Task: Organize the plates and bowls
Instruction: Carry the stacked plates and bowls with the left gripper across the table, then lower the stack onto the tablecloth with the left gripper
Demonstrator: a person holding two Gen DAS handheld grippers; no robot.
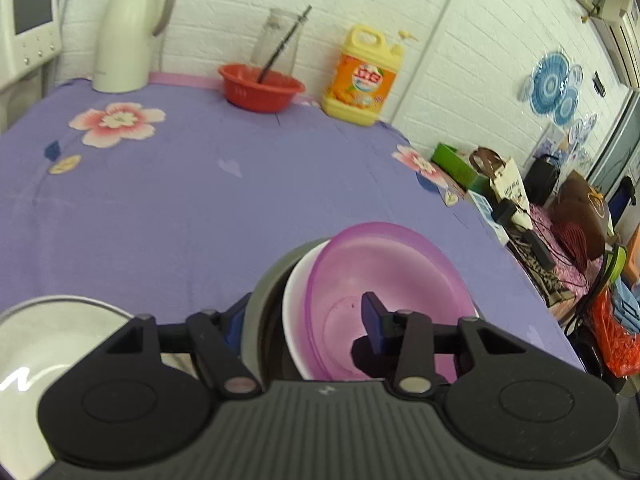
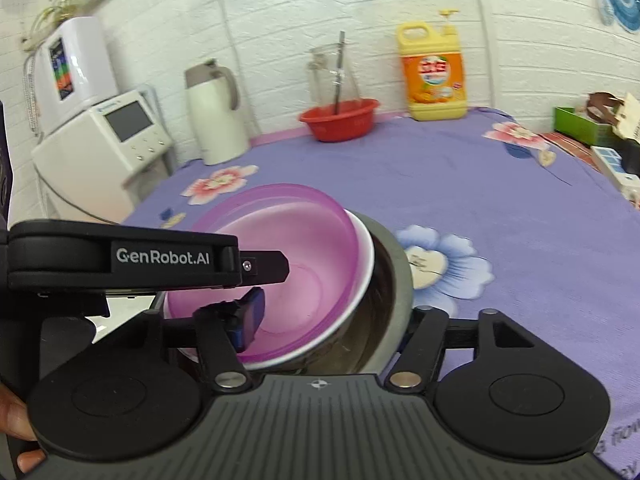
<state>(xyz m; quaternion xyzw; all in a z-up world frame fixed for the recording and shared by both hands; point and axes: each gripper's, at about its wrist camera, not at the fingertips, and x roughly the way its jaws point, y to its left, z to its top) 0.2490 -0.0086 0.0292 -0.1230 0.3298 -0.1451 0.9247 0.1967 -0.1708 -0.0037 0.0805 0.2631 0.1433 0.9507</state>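
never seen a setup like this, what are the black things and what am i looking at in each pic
A person holds two hand grabbers, each with a camera looking along its fingers. One picture is from the left tool, the other from the right tool. Both grip opposite rims of one nested stack: a purple bowl in a white bowl in a metal bowl, over a purple flowered tablecloth. At the back stand a jug, a red basin and a yellow soap bottle.
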